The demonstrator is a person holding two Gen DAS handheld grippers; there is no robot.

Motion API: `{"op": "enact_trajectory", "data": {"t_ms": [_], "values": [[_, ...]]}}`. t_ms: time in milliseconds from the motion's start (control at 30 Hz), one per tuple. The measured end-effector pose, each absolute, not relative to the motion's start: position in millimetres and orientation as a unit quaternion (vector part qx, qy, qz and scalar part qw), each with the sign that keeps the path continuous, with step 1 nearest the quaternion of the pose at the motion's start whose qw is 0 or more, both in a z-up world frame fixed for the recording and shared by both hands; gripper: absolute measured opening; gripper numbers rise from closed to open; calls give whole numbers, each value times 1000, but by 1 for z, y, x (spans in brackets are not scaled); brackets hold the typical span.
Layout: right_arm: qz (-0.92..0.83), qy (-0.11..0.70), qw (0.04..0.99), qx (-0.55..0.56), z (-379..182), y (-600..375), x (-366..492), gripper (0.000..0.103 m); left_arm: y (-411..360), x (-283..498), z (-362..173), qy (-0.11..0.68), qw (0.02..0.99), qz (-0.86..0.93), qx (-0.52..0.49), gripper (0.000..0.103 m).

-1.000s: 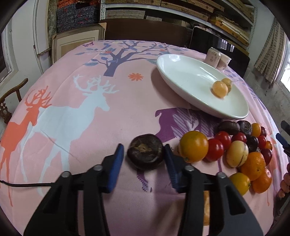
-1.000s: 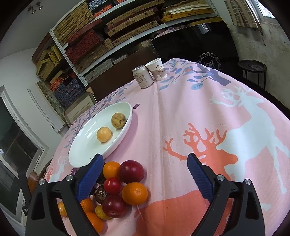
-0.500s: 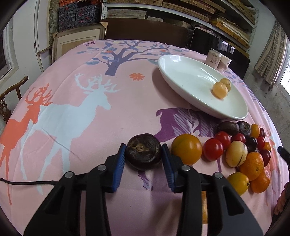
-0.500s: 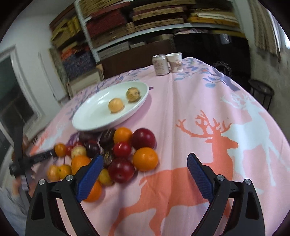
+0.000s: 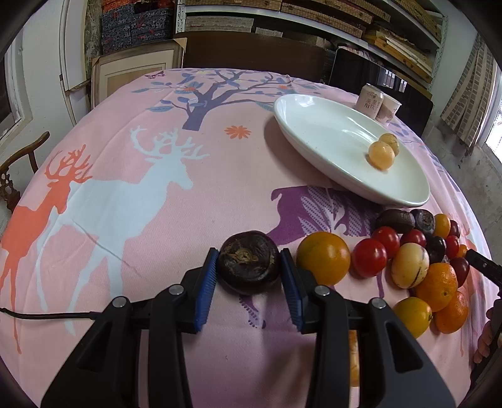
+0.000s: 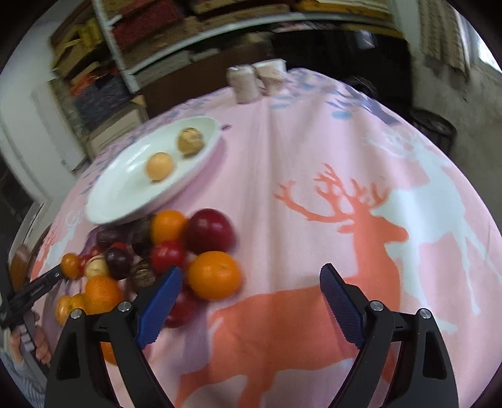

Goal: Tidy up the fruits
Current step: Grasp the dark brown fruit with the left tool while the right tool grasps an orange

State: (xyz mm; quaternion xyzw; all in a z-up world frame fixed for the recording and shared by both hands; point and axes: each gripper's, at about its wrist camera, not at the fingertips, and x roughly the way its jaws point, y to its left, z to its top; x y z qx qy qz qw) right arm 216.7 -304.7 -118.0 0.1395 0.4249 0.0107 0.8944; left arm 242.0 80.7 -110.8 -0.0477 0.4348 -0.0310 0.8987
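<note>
We note a round worktop under a pink deer-print cloth (image 5: 175, 201); shelving of stacked boxes (image 5: 360, 18) behind. Left claw (image 5: 248, 276) is narrow, blue pads touching a dark wrinkled round fruit (image 5: 248, 262) on the cloth. At 3 o'clock of it lies the heap of orange, red and dark fruits (image 5: 411, 254). White oval ceramic dish (image 5: 317, 131) at 1 o'clock holds two yellow fruits. Right claw (image 6: 251, 298) gapes wide, holding nothing, over cloth.
</note>
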Motion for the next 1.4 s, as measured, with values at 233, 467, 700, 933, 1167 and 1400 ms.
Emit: {"op": "enact_trajectory", "data": {"t_ms": [233, 467, 700, 933, 1167, 1400], "values": [[-32, 379, 915, 136, -104, -321, 194, 90, 81, 242, -111, 435, 899, -31, -47, 40], [-7, 428, 902, 50, -113, -295, 203, 42, 81, 242, -111, 435, 899, -31, -48, 40], [7, 441, 895, 64, -116, -299, 213, 35, 81, 242, -111, 435, 899, -31, -47, 40], [3, 426, 905, 16, -112, -284, 226, 51, 81, 242, -112, 436, 898, -31, -45, 40], [14, 417, 908, 39, -110, -291, 221, 36, 81, 242, -112, 435, 899, -31, -46, 40], [26, 394, 917, 66, -99, -293, 218, 36, 80, 240, -111, 431, 900, -46, -51, 39]]}}
